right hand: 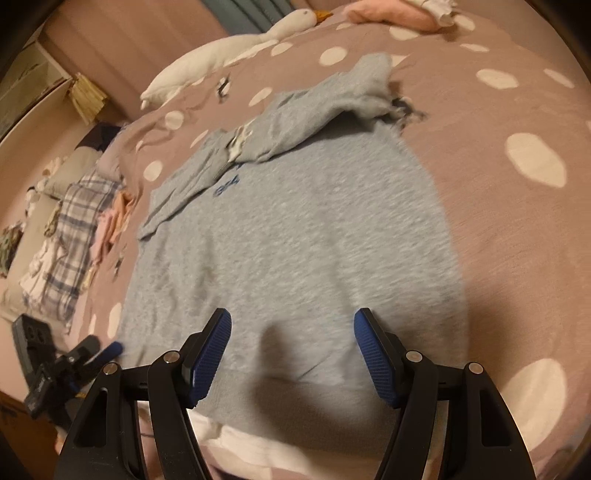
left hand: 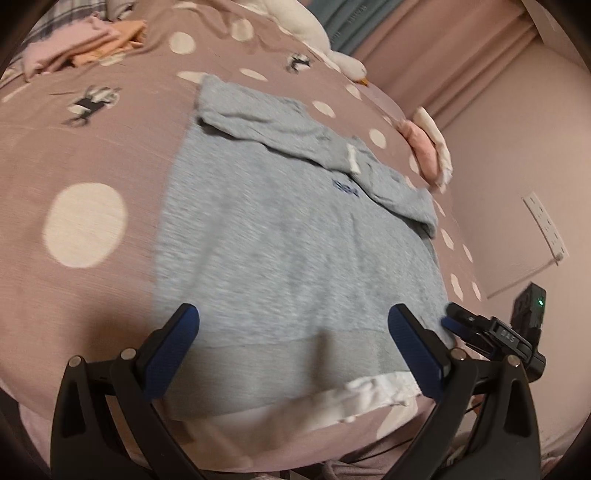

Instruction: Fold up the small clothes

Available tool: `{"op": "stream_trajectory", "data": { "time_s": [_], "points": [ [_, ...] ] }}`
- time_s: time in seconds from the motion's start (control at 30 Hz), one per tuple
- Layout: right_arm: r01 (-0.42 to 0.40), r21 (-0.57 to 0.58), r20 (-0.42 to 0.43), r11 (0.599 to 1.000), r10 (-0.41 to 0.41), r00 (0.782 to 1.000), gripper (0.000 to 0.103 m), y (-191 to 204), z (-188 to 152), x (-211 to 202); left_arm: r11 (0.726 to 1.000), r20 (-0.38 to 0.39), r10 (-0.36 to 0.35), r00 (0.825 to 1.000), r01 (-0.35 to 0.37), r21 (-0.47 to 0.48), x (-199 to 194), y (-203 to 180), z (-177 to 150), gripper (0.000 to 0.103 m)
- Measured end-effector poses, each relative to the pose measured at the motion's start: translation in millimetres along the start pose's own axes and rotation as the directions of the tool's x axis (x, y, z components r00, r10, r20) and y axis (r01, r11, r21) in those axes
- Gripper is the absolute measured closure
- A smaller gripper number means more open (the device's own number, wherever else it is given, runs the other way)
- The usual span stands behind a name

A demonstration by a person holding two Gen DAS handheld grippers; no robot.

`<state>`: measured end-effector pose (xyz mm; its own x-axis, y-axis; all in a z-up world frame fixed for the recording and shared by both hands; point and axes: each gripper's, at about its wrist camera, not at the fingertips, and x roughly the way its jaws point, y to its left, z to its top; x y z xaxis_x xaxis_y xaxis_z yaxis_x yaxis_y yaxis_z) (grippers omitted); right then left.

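A grey sweatshirt (left hand: 288,240) (right hand: 295,229) lies flat on the dotted mauve bedcover (left hand: 74,147), its sleeves folded across the chest below small blue lettering (left hand: 345,189). A white under-hem (left hand: 373,395) shows at the near edge. My left gripper (left hand: 294,317) hovers open over the hem's left part, nothing between its blue pads. My right gripper (right hand: 293,319) stands open over the hem's right part, also with nothing in it. Each gripper shows in the other's view: the right (left hand: 454,319) at the garment's right corner, the left (right hand: 107,349) at its left corner.
A folded stack of pink and orange clothes (left hand: 81,40) (right hand: 114,218) lies at the far left of the bed. A white goose plush (left hand: 306,22) (right hand: 229,51) lies along the far edge. Pink and white garments (left hand: 428,147) sit at the right edge. A plaid pile (right hand: 70,229) lies beyond the bed.
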<state>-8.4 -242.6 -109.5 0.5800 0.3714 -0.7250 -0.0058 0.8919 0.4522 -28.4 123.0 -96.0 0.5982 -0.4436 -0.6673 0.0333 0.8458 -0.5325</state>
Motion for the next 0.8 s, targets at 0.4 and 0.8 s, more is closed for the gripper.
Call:
{"op": "stream_trajectory", "data": {
  "time_s": [0.4,0.8],
  "points": [
    [0.156,0.092,0.063,0.983,-0.162,0.985,0.034,-44.7,13.8,-15.7,0.99,-0.007,0.061,0.998,-0.062,-0.125,8.3,44.4,15.6,0.001],
    [0.081,-0.061,-0.084,0.995,-0.086,0.993,0.024,-18.5,10.6,7.5,0.988,-0.157,-0.135,0.978,0.122,-0.091,22.1,36.7,19.2,0.001]
  ]
}}
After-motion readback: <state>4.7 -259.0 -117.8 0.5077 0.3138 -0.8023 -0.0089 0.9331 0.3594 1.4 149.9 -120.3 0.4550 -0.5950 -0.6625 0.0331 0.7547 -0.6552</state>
